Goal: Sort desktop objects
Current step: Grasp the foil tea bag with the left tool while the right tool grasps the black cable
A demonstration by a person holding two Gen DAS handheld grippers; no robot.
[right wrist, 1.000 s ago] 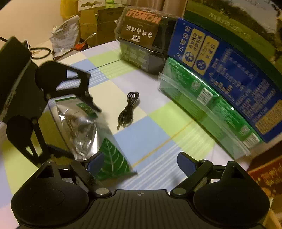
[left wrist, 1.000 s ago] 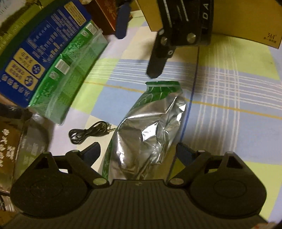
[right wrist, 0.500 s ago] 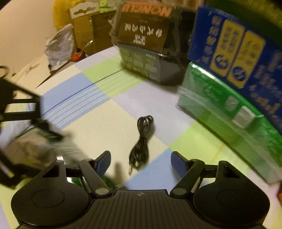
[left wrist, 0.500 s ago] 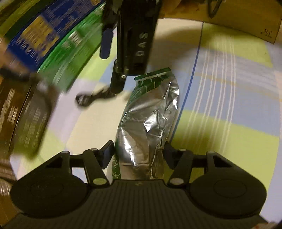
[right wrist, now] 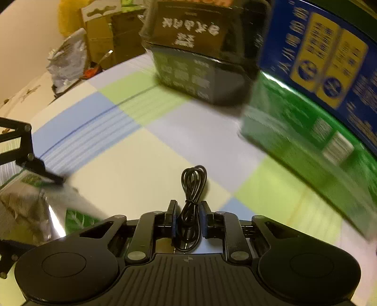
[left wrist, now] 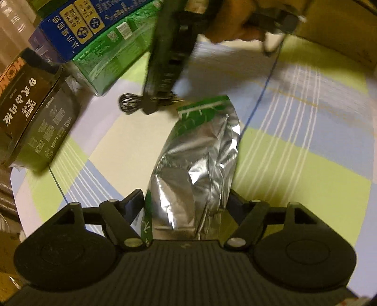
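Observation:
A silver foil bag [left wrist: 200,160] with green print lies on the checked tablecloth [left wrist: 306,179]. My left gripper [left wrist: 186,200] has the bag's near end between its fingers, both pads touching its sides while the jaws are opening. A coiled black cable [right wrist: 193,179] lies on the cloth further left, and my right gripper [right wrist: 188,207] is closing on it, pads tight against its near end. In the left wrist view the right gripper [left wrist: 153,106] reaches down to the cable [left wrist: 128,103], held by a hand. The right wrist view has the bag [right wrist: 26,207] at the left edge.
A green carton [left wrist: 113,47] and a blue box [left wrist: 94,21] stand stacked along the far left. A dark box [left wrist: 30,106] sits beside them. A brown cardboard box [left wrist: 341,35] is at the back right. Cardboard and a crumpled bag [right wrist: 68,61] lie beyond the table.
My left gripper slid onto the bag's near end and its fingers came in against it. My right gripper moved over to the cable, came down and closed around it.

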